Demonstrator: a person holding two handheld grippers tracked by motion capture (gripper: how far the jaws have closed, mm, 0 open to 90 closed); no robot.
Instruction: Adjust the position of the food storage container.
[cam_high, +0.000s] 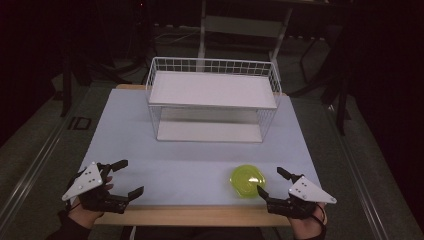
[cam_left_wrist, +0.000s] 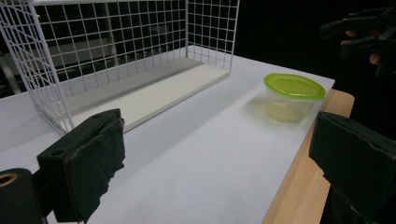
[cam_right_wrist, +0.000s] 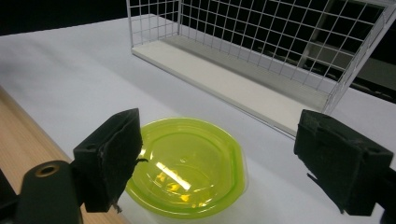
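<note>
Your right gripper (cam_high: 274, 183) holds its fingers wide, empty, just beside the round clear plastic container with a yellow-green lid (cam_high: 247, 181) on the pale surface (cam_high: 190, 165). Your left gripper (cam_high: 123, 177) fingers also stand wide, well apart from the container. White wire rack (cam_high: 212, 100) behind.

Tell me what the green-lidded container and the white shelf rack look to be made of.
Container: apparently thin plastic; the yellow-green lid is translucent and glossy with a bright glint, the tub beneath clear. Shelf rack: seemingly white-coated metal wire, a thin grid forming the walls, with flat matte white boards, material uncertain.
</note>
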